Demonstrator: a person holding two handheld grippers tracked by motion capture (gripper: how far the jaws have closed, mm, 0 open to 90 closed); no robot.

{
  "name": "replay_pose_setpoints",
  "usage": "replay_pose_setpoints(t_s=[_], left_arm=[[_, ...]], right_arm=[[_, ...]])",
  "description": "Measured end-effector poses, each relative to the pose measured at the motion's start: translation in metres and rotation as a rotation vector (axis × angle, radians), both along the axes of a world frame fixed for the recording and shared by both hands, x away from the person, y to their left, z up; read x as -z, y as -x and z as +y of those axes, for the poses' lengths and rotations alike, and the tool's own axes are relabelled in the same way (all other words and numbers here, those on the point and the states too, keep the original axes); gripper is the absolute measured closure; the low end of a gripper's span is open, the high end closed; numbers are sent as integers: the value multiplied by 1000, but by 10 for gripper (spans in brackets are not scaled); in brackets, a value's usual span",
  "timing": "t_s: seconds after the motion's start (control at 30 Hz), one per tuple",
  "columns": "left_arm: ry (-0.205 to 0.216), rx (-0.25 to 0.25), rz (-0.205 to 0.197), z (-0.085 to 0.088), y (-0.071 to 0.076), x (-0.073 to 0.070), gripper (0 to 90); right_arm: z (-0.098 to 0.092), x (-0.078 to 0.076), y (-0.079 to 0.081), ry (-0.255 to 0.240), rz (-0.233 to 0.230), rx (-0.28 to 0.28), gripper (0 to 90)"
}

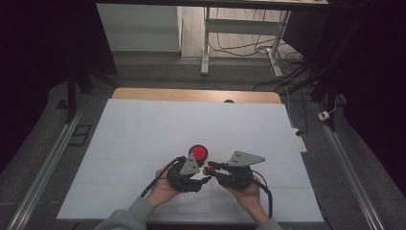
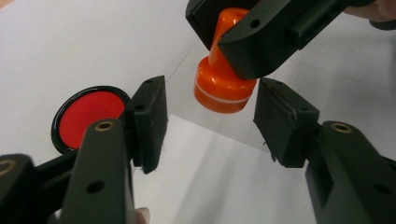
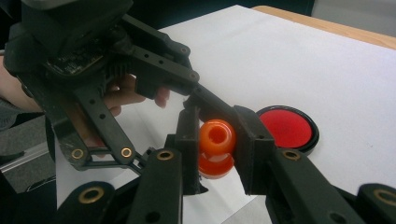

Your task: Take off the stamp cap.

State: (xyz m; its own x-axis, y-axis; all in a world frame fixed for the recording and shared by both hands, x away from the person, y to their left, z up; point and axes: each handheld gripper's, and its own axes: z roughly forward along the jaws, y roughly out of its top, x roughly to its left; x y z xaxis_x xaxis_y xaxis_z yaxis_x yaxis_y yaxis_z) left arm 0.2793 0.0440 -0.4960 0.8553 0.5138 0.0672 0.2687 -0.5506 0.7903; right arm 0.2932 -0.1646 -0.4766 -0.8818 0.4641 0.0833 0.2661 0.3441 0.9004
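Note:
An orange stamp point(image 2: 220, 87) with a knob handle point(image 3: 217, 135) hangs just above the white table sheet. My right gripper point(image 3: 217, 149) is shut on the handle, with the stamp's round base pointing down. My left gripper point(image 2: 210, 123) is open, and its two pads stand to either side of the stamp's base, a little short of it and apart from it. In the high view both grippers meet near the front middle of the table, with the left gripper point(image 1: 203, 180) just below the stamp point(image 1: 208, 170). A round red ink pad point(image 1: 198, 152) in a black rim lies just beyond them.
A large white sheet point(image 1: 143, 134) covers the table, and the wooden edge point(image 1: 191, 94) shows at the far side. A small white paper point(image 2: 219, 186) lies under the grippers. Table legs and cables point(image 1: 239, 48) stand on the floor beyond.

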Motion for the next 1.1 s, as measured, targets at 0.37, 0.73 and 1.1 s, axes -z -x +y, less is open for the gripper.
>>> replay_pose_setpoints(t_s=[0.37, 0.73, 1.1], left_arm=[[-40, 13, -33, -5, 1, 2, 542], [-58, 19, -40, -8, 1, 3, 614], [-68, 19, -59, -8, 2, 3, 630]], right_arm=[[0, 1, 0, 2, 2, -1, 726], [0, 0, 0, 6, 2, -3, 726], [0, 1, 0, 3, 4, -1, 726]])
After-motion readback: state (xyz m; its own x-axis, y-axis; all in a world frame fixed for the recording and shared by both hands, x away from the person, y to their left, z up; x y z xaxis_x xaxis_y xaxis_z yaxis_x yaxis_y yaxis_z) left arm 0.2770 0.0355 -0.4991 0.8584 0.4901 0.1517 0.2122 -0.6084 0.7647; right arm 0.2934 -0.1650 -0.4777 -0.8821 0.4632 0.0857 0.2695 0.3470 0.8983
